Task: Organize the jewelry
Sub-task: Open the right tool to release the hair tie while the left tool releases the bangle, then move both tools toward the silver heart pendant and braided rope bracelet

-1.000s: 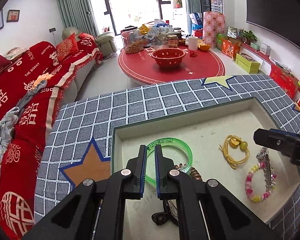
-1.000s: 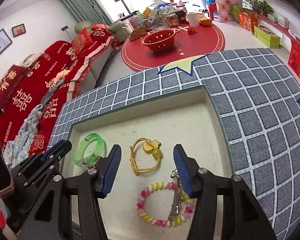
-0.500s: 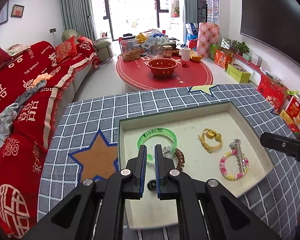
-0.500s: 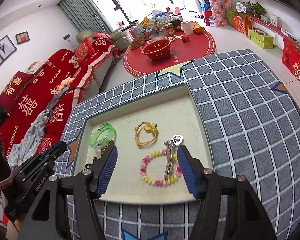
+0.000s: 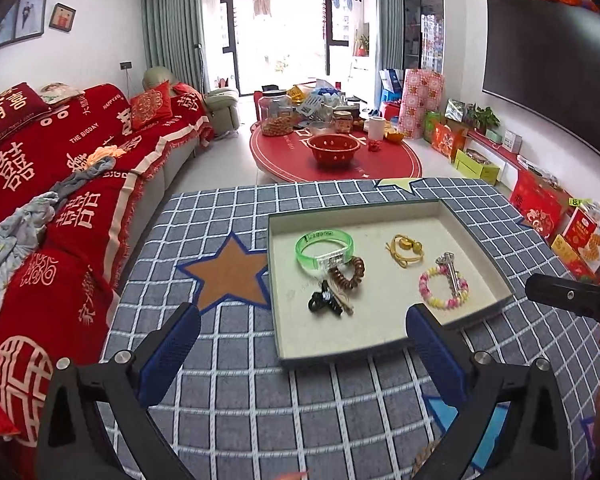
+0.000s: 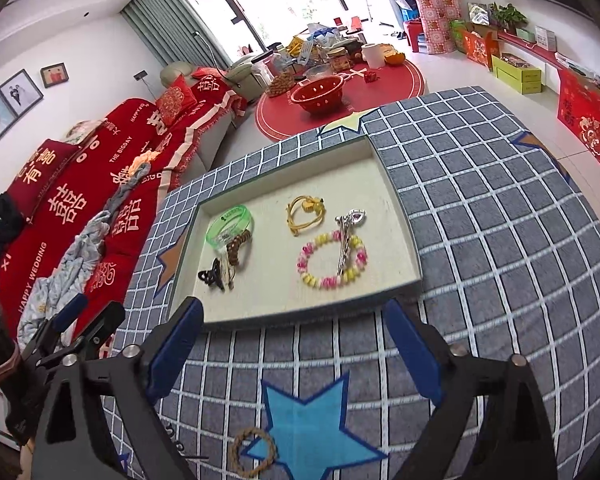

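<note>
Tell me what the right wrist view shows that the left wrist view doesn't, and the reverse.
Only the right wrist view: a brown braided ring on the cloth outside the tray, beside a blue star. Only the left wrist view: the wall-mounted dark screen and the whole orange star. Both: the tray holding the green bangle, yellow cord, beaded bracelet, black clip and brown coil.
</note>
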